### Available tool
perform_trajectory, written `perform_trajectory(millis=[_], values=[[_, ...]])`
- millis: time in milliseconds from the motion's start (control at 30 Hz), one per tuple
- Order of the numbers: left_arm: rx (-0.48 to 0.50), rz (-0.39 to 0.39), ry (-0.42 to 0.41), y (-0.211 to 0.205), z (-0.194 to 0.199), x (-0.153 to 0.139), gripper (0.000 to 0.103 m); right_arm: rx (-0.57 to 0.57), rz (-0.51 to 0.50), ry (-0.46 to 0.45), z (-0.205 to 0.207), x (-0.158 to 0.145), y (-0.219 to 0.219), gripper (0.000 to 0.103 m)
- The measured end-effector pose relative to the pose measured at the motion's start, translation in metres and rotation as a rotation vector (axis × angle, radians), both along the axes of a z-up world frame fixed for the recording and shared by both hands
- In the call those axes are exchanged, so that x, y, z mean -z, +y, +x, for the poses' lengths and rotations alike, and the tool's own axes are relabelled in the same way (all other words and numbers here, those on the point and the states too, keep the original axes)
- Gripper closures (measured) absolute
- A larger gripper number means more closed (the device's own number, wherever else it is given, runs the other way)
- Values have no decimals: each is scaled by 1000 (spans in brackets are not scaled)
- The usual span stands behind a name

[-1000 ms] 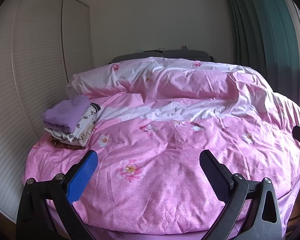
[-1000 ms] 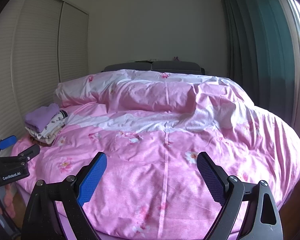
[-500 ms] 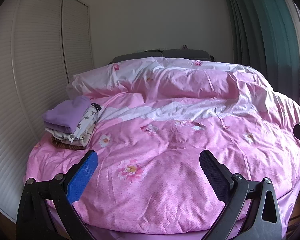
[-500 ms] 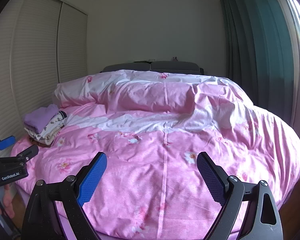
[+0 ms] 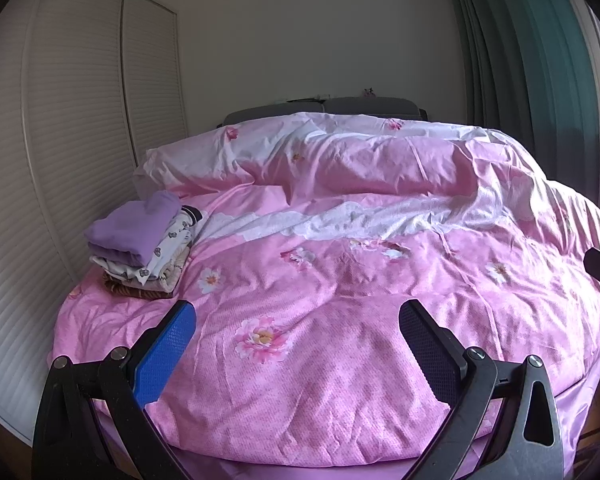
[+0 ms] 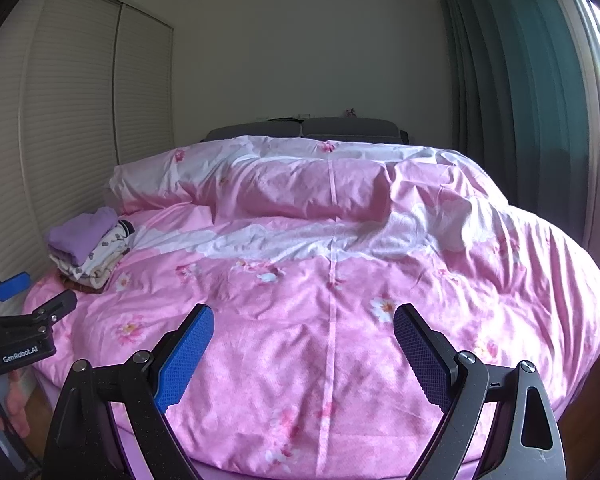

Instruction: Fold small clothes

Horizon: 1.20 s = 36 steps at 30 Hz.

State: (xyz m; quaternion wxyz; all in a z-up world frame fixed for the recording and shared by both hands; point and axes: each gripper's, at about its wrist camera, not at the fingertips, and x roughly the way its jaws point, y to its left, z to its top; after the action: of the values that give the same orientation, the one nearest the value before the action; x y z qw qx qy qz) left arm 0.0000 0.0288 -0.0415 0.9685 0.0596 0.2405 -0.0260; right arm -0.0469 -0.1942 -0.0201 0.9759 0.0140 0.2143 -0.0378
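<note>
Nothing's moved since the earlier frames: both tools sit where they were, same tilt down toward the bed, same spread. Left tool (image 5: 298, 322) has its jaws wide apart w/ nothing between the pads, just quilt beyond them; right tool (image 6: 304, 326) likewise gaping, empty. Both hang off the foot edge of the bed (image 5: 340, 360), not touching the cover as far as I can see. The clothes stack (image 5: 144, 248) sits by the bed's left edge, abt halfway up, close to the louvred wardrobe doors (image 5: 72, 128). My guess is it was parked there to keep the middle free as folding space. Stack looks done: a soft lilac knit on top, rounded at the fold, then a thin white piece w/ small grey print and a dark cuff poking out, then something brown-striped at the bottom, edges roughly squared. No loose garment visible anywhere on the quilt, so either the job's finished or the next piece is out of shot; can't tell which. Quilt itself is pink cotton w/ a fine woven dot texture, printed flowers, a white band across the middle, creased and puffy, bunched higher near the headboard (image 6: 304, 130). Teal curtains (image 6: 520, 100) hang in heavy pleats on the right side.
</note>
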Motion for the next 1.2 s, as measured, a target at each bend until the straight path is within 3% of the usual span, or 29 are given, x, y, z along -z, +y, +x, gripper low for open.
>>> perform_trajectory(millis=[1200], values=[[7,27,15,7,1,5,0,0,11,8,1,0,0,11]])
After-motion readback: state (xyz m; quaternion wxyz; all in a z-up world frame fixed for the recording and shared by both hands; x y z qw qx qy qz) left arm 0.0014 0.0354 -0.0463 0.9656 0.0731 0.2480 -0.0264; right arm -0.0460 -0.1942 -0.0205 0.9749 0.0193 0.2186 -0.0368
